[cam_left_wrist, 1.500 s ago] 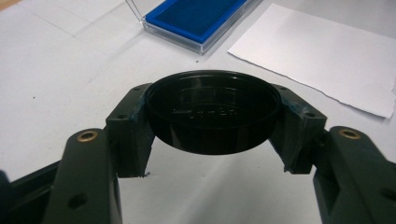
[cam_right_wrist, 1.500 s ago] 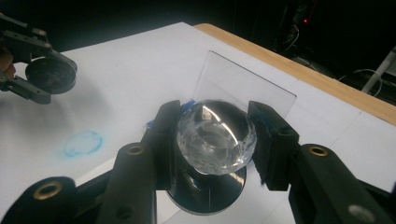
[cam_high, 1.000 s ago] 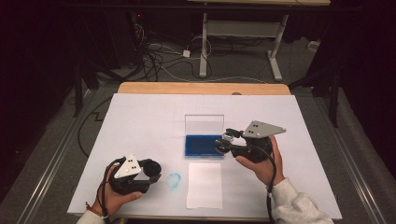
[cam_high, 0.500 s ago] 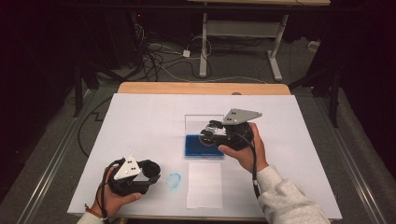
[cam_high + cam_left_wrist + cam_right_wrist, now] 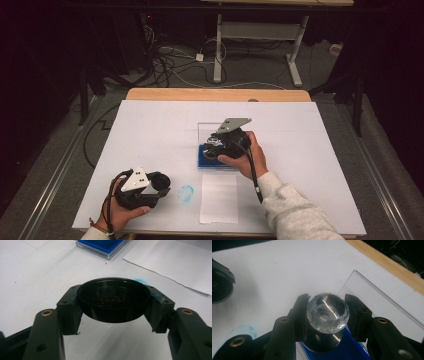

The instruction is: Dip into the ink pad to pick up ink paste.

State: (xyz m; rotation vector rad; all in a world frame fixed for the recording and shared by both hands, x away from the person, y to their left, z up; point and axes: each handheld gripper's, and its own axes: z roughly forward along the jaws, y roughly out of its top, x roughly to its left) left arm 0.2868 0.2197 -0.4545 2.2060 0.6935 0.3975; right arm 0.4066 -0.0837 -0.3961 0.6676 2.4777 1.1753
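Note:
My right gripper [image 5: 327, 313] is shut on a stamp with a faceted clear knob [image 5: 327, 315] and a dark round base. It hangs over the blue ink pad [image 5: 354, 346], whose clear case has its lid [image 5: 382, 298] open. From the high view, the right gripper [image 5: 214, 148] is over the ink pad [image 5: 210, 162] at the table's middle. My left gripper [image 5: 113, 302] is shut on a round black cap [image 5: 113, 298], hollow side up. It rests at the front left [image 5: 159, 186], held just above the white table cover.
A white sheet of paper [image 5: 219, 198] lies in front of the ink pad. A blue ink smudge [image 5: 186, 192] marks the cover between the sheet and the left gripper. The wooden table edge [image 5: 215, 94] runs along the far side.
My right gripper has carried the stamp leftward from the pad's right side to over the ink pad. The left gripper and its cap have stayed put.

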